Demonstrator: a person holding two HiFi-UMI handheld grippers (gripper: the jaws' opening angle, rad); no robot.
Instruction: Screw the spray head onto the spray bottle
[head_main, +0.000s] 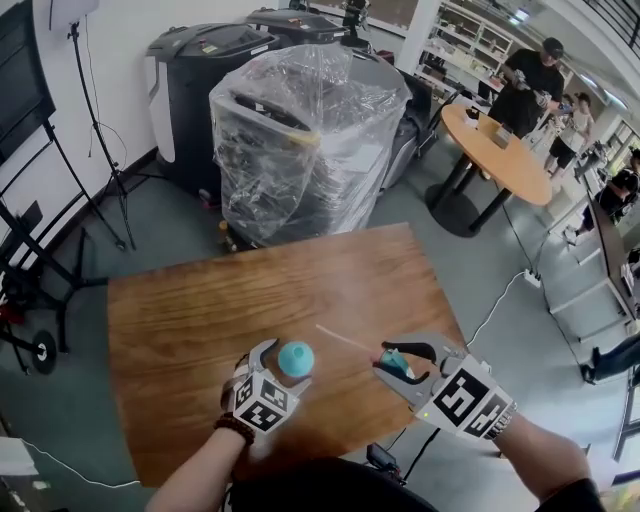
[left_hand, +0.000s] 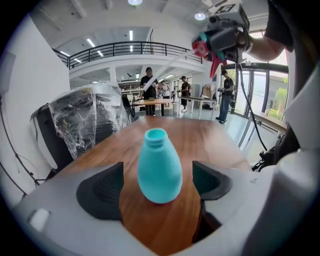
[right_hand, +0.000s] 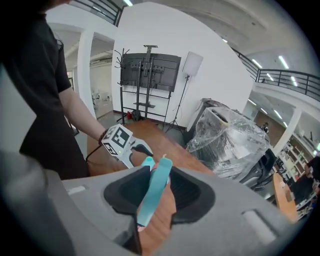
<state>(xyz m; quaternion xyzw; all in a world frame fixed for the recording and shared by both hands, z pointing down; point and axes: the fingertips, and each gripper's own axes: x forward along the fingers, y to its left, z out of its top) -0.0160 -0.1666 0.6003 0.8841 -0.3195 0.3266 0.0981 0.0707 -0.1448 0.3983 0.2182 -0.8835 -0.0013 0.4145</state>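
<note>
Bottle (left_hand: 159, 167) stands upright, neck open, on the table (head_main: 200, 310) between the left gripper's (head_main: 282, 368) spread jaws, untouched. Its opaque teal wall hides any contents. The right gripper (head_main: 395, 363) pinches the spray head (right_hand: 152, 195) to its right.

The grey left gripper (head_main: 285, 365) and right gripper (head_main: 388, 364) have black fingers (left_hand: 102, 190) and black-and-white marker cubes (head_main: 262, 403).

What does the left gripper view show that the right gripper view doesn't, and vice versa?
Only the left gripper view: the bottle whole, neck open, upright and untouched between the left claw's parted jaws. Only the right gripper view: the left claw's marker cube and a black screen on a stand. Both: the spray head held in the right claw, the wooden table, the plastic-wrapped machine.
</note>
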